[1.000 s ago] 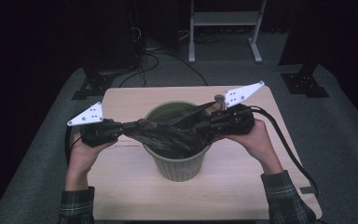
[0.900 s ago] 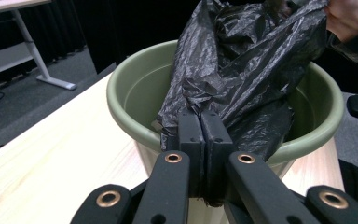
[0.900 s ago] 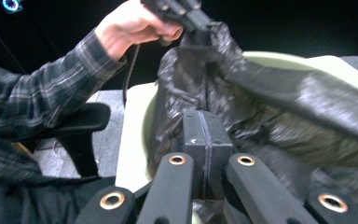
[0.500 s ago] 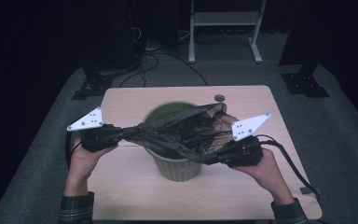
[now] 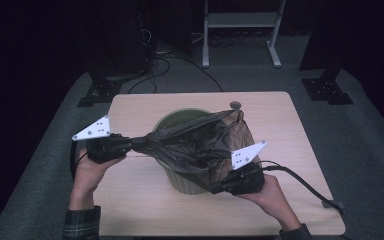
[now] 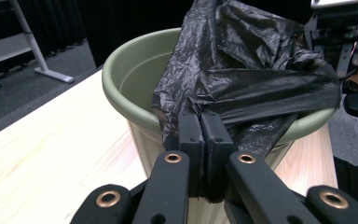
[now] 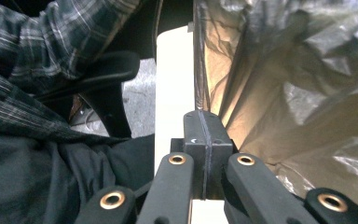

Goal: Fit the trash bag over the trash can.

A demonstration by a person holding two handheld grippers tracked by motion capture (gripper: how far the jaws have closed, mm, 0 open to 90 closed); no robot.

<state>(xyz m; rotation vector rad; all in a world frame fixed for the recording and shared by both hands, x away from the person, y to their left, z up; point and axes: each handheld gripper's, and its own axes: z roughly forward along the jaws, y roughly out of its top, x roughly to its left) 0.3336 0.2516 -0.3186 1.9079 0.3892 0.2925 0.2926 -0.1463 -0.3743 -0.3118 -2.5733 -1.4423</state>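
– Fingers of the left gripper [image 5: 132, 143] are clamped on the bag [image 5: 195, 145]; the right gripper [image 5: 214, 189] pinches its other edge.

– How to line the bin [image 5: 180, 120] well?

– I'd keep the film taut and draw the right edge down outside the near rim.

– Where's the bag?

– Draped over the bin's mouth at mid-worktop [image 5: 290, 150], stretched between both fingers.

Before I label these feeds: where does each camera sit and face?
High view: above the table, facing down; both hands, tongs.
Left gripper view: on the left tongs, facing the bin and bag.
Right gripper view: on the right tongs, facing stretched bag, plaid sleeve.
All share the bag.
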